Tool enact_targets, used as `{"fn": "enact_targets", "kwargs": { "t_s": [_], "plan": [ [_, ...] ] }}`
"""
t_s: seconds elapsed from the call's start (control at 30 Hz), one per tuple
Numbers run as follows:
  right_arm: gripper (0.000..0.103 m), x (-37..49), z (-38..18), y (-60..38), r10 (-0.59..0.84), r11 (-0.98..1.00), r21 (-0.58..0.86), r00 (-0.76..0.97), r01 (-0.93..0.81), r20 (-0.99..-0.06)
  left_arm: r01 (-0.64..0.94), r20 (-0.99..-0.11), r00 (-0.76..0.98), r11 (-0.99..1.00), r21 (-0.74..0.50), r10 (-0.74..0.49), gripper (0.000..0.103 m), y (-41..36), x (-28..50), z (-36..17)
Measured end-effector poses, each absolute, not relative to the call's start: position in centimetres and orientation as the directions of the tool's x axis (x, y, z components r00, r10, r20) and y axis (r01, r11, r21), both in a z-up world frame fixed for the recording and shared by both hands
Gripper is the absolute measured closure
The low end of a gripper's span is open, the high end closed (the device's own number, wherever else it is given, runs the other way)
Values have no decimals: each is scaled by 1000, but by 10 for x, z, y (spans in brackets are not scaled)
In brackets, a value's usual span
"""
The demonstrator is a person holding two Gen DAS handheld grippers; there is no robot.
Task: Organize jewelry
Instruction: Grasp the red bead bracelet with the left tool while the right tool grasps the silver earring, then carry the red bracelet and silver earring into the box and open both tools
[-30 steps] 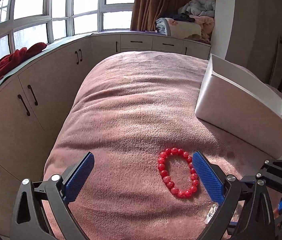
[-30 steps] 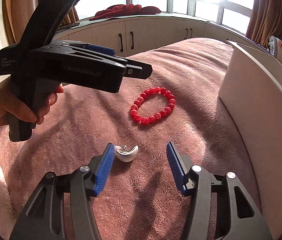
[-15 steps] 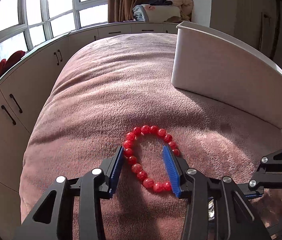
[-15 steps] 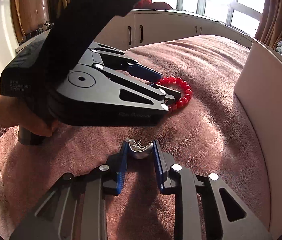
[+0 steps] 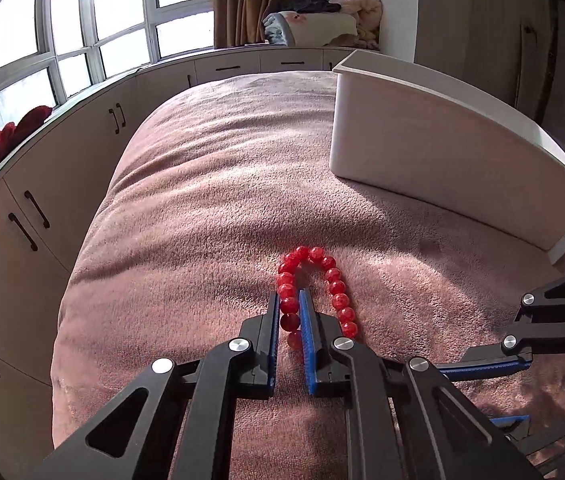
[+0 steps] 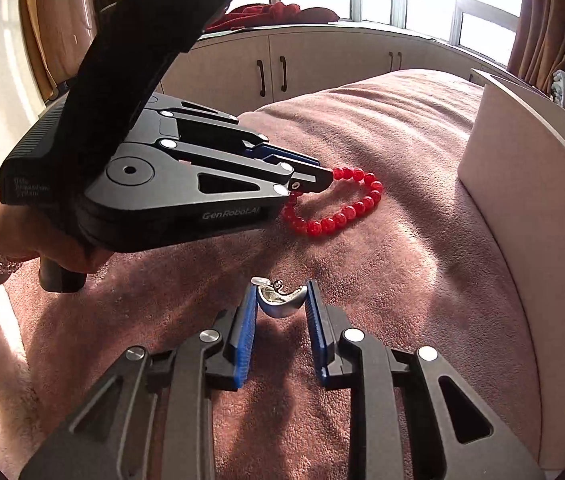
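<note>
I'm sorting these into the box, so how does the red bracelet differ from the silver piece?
The bracelet is a loop of round red beads; the silver piece is one smooth curved lump. The bracelet is larger. The left gripper pinches one side of the bracelet; the right gripper clamps the silver piece whole.

— What is everything resting on?

— A bed [image 5: 210, 200], covered with a dusty-pink fleece blanket [image 6: 394, 128] that lies in soft folds and rounds off at the far end.

— And what lies directly on it?

— A red bead bracelet [image 5: 332, 276] near the middle, pulled into a narrow loop, with my left hand-held gripper [image 5: 290, 314] closed on one side of the strand. Nearer to me, a small silver ring [image 6: 280, 300] lies on the blanket, pinched in my right hand-held gripper [image 6: 281, 305]. A white box [image 5: 434, 136] stands to the right of the bracelet, apart from it.
</note>
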State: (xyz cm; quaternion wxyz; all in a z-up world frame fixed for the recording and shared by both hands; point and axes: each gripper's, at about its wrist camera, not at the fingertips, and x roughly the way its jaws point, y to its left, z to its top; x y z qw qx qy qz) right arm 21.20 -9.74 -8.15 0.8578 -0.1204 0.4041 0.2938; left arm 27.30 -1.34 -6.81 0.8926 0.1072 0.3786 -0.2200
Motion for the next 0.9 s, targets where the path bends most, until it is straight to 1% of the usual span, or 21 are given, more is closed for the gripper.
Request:
{"fn": "enact_targets", "kwargs": {
  "t_s": [0.2, 0.3, 0.63, 0.9],
  "plan": [
    [78, 210, -60, -117, 441, 817, 84, 523, -571, -729, 487, -696, 646, 871, 61, -312, 88, -12, 260, -33],
    [78, 206, -46, -128, 452, 827, 105, 542, -552, -709, 499, -682, 652, 865, 59, -330, 88, -15, 253, -14],
    [78, 175, 3, -168, 448, 861, 99, 650, -499, -614, 538, -624, 694, 835, 118, -359, 88, -36, 219, 44],
    [78, 159, 49, -213, 426, 892, 100, 743, -442, -516, 558, -555, 720, 823, 105, -417, 88, -52, 196, 104]
  ]
}}
